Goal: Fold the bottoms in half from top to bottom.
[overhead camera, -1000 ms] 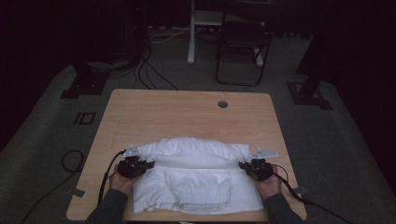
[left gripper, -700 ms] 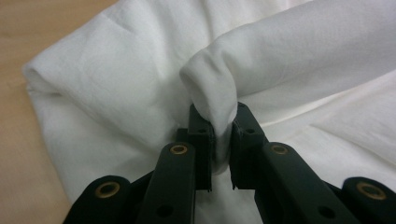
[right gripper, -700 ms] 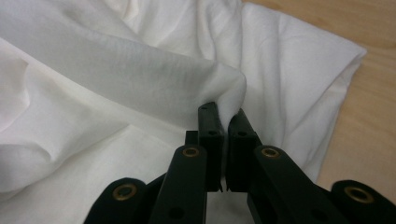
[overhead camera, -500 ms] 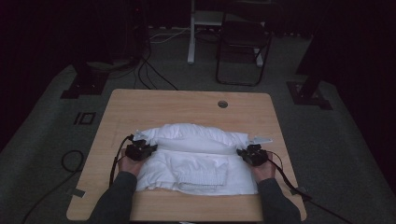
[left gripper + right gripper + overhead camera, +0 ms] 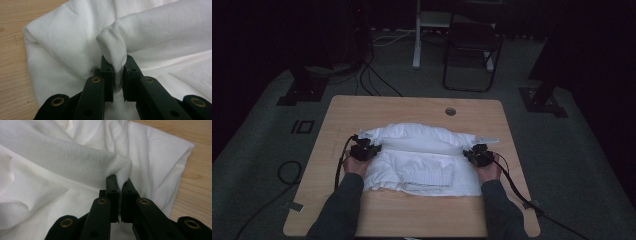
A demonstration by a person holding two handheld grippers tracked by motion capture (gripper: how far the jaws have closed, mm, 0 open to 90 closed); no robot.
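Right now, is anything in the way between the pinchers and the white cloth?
No. Both sets of jaws are already shut on the white cloth: the left gripper pinches a bunched fold at its left edge, and the right gripper pinches a fold at its right edge. Nothing visible sits between jaws and fabric.

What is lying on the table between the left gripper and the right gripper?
In the high view, the white garment spans the stretch between the left gripper and the right gripper.

A wooden table [image 5: 412, 107] is standing on grey carpet [image 5: 257, 150], with a round hole [image 5: 450, 111] near its far right corner. Behind it, a dark folding chair [image 5: 472, 55] is sitting beside a white post [image 5: 417, 35], and black cables [image 5: 377, 75] are trailing across the floor.
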